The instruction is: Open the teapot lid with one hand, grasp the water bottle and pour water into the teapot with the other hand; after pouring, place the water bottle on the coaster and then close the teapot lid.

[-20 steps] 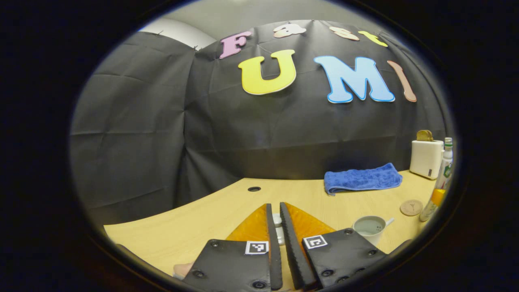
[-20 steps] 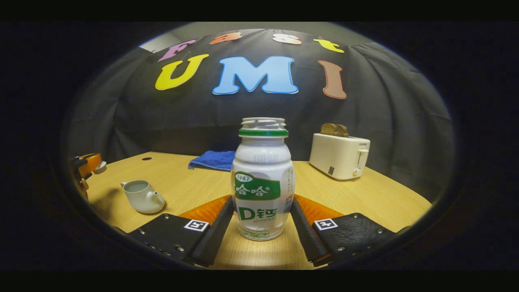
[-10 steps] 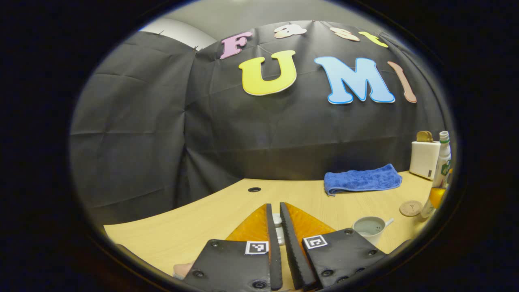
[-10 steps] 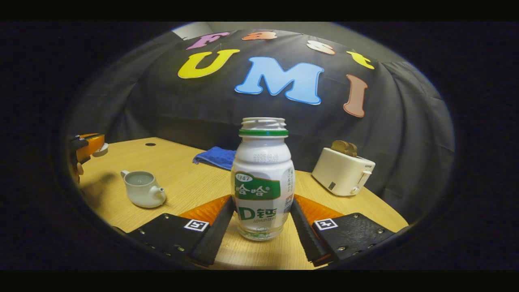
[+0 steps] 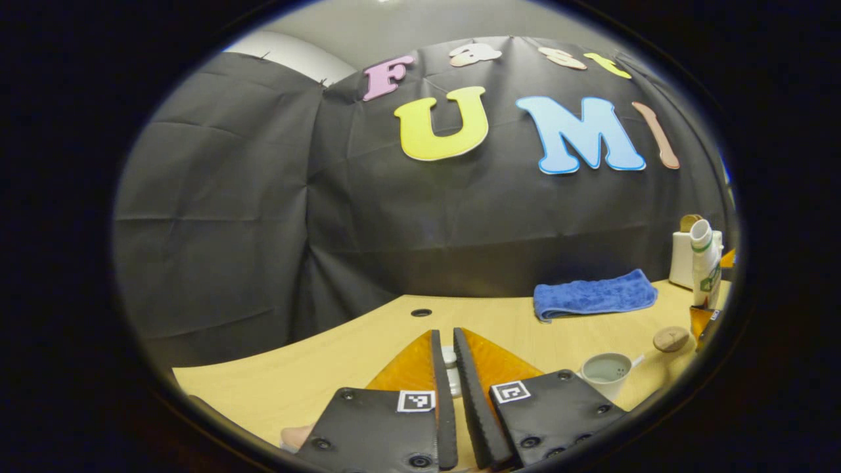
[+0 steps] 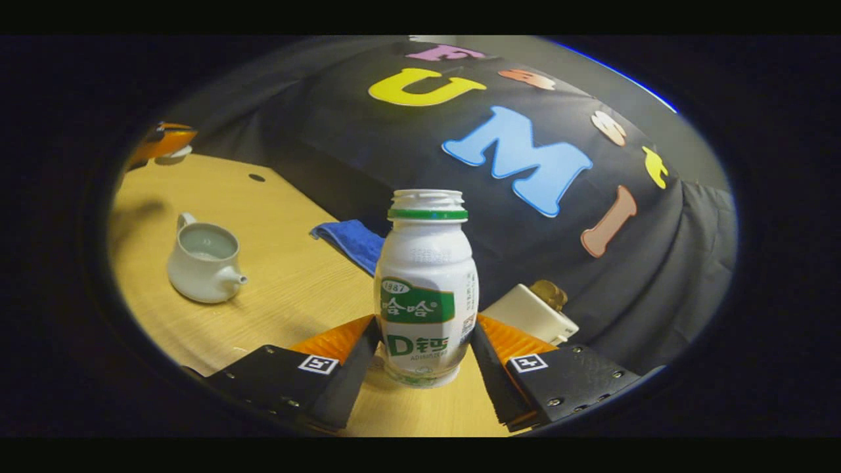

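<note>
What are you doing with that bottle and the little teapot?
A person is holding a gripper in each hand. The right gripper is squeezing the water bottle and tipping it toward the teapot, which sits open on the table. The left gripper holds the small white teapot lid off to the side. No water is coming out of the bottle yet. The round coaster lies beside the teapot, near a blue towel and a white toaster.

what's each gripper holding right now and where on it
The right gripper grips the bottle by its lower body, one finger on each side. The left gripper pinches the teapot lid by its small knob.
</note>
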`<state>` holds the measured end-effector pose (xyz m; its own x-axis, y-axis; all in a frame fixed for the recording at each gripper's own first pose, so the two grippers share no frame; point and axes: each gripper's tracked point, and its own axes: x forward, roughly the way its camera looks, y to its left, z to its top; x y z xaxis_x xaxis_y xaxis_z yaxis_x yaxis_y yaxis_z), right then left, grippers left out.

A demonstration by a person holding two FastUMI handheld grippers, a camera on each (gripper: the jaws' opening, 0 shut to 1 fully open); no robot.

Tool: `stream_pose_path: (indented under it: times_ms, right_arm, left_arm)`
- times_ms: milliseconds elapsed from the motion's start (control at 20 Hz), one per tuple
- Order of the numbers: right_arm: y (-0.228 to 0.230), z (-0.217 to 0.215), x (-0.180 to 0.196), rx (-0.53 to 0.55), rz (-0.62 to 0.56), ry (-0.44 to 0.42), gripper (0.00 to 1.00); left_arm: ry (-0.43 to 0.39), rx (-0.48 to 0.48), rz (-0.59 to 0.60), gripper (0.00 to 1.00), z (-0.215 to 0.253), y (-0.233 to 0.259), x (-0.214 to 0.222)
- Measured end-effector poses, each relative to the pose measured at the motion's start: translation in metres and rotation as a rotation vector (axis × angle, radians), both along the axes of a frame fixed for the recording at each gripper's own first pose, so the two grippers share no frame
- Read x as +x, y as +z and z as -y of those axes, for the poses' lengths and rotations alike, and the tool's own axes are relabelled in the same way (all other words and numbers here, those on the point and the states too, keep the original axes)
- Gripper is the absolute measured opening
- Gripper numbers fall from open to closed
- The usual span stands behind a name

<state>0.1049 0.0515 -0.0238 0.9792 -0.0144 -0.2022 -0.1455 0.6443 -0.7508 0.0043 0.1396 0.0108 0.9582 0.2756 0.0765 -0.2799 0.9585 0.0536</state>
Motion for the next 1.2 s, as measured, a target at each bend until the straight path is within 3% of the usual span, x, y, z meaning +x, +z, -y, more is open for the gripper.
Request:
stream_pose_path:
  times_ms: [100,150,200,250,300,450,550,800,850,900,1200]
  right_arm:
    - [0.007,-0.008,0.006,-0.136,0.033,0.042,0.8]
    - [0.008,-0.012,0.007,-0.183,0.043,0.06,0.8]
    - [0.01,-0.016,0.008,-0.224,0.05,0.077,0.8]
    - [0.009,-0.02,0.009,-0.258,0.057,0.094,0.8]
    - [0.009,-0.024,0.009,-0.287,0.057,0.109,0.8]
    - [0.009,-0.036,0.01,-0.389,0.071,0.153,0.8]
    - [0.008,-0.04,0.012,-0.457,0.072,0.17,0.8]
    - [0.003,-0.045,0.013,-0.586,0.07,0.196,0.8]
    - [0.004,-0.048,0.013,-0.603,0.075,0.206,0.78]
    - [0.004,-0.049,0.012,-0.613,0.078,0.212,0.78]
    - [0.012,-0.061,0.012,-0.74,0.127,0.256,0.78]
  left_arm:
    - [0.008,0.002,0.007,0.18,-0.004,0.003,-0.002]
    - [0.009,0.0,0.009,0.0,-0.004,0.004,-0.002]
    - [0.009,-0.002,0.01,0.18,-0.006,0.005,-0.003]
    - [0.01,-0.004,0.011,0.18,-0.008,0.004,-0.003]
    - [0.011,-0.006,0.012,0.0,-0.009,0.005,-0.003]
    - [0.016,-0.013,0.016,0.0,-0.014,0.006,-0.004]
    - [0.02,-0.017,0.018,0.64,-0.017,0.007,-0.006]
    - [0.028,-0.029,0.023,0.64,-0.023,0.009,-0.006]
    - [0.031,-0.031,0.023,0.0,-0.025,0.009,-0.007]
    - [0.032,-0.034,0.023,0.64,-0.026,0.01,-0.007]
    - [0.04,-0.06,0.028,0.63,-0.034,0.01,-0.007]
